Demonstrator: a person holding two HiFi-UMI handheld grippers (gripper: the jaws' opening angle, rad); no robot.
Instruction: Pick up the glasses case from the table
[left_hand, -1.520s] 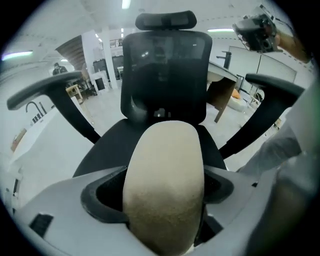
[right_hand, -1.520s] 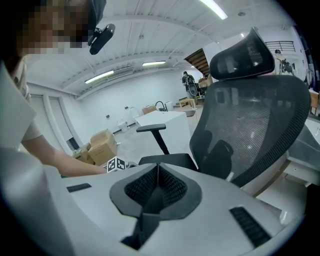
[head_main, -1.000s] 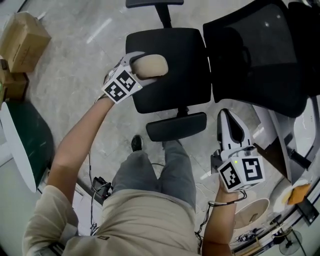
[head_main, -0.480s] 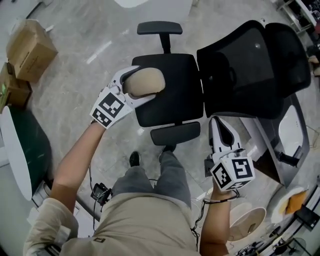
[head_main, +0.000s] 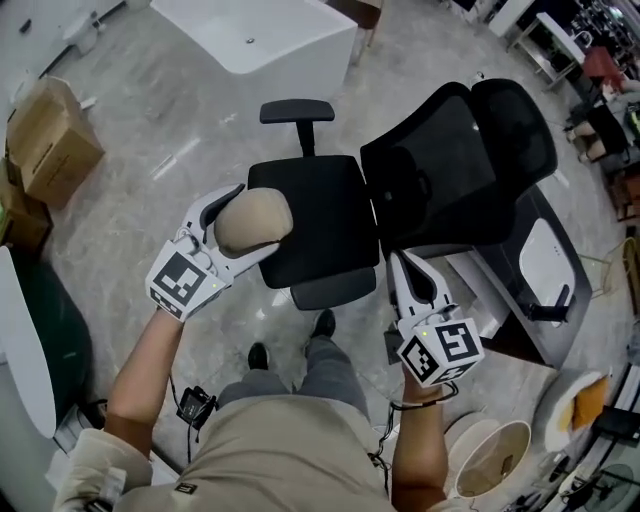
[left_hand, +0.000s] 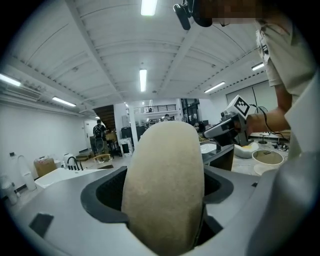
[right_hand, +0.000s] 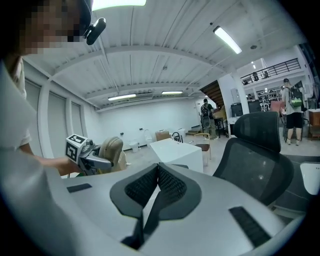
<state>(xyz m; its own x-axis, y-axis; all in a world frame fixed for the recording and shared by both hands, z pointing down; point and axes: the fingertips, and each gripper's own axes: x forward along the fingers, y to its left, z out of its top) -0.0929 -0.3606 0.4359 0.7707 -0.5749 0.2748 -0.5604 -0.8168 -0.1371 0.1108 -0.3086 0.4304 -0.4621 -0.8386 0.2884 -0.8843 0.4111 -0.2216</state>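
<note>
A beige oval glasses case (head_main: 254, 219) is held in the air in front of the person, and my left gripper (head_main: 236, 222) is shut on it. In the left gripper view the case (left_hand: 164, 186) fills the space between the jaws, standing on end. My right gripper (head_main: 408, 272) hangs at the person's right side, shut and holding nothing. In the right gripper view its jaws (right_hand: 158, 176) meet with no gap, and the left gripper with the case (right_hand: 111, 149) shows at the left.
A black office chair (head_main: 420, 185) stands on the pale floor just ahead of both grippers, its armrest (head_main: 297, 111) beyond. A white block (head_main: 255, 37) lies farther off. Cardboard boxes (head_main: 45, 140) sit at the left. White bowls (head_main: 493, 459) rest on a surface at the lower right.
The left gripper with the case has come down and to the left in the head view. The right gripper has shifted slightly left. The view has tilted, so more of the room shows.
</note>
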